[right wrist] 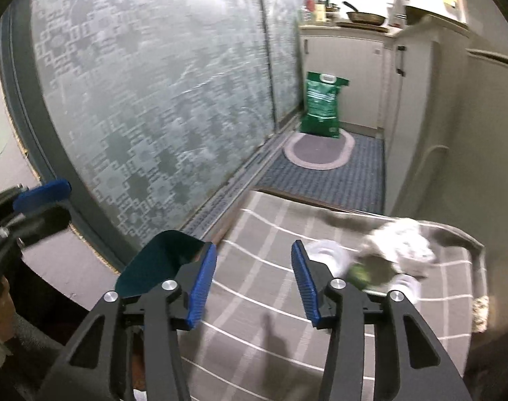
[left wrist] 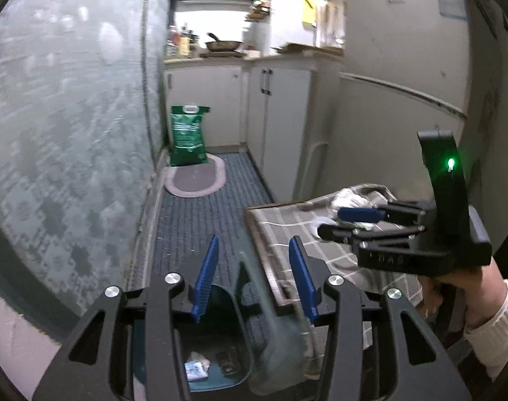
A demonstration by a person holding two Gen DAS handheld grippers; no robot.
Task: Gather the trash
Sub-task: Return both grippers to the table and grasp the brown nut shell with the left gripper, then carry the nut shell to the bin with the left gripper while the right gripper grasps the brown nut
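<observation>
White crumpled tissue (right wrist: 406, 242) on checked cloth (right wrist: 254, 230), right of open right claw (right wrist: 254, 284)

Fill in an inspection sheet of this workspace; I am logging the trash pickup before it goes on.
Surface: checked grey cloth covers the table.
Job's things: crumpled white tissue and white cups on the cloth; teal bin below, holding scraps.
Clutter: nothing seen.
Grippers: left tool open above the bin; right tool open, empty, over the cloth.
Cables: nothing seen.
Surroundings: frosted glass door, green sack, oval mat.
</observation>
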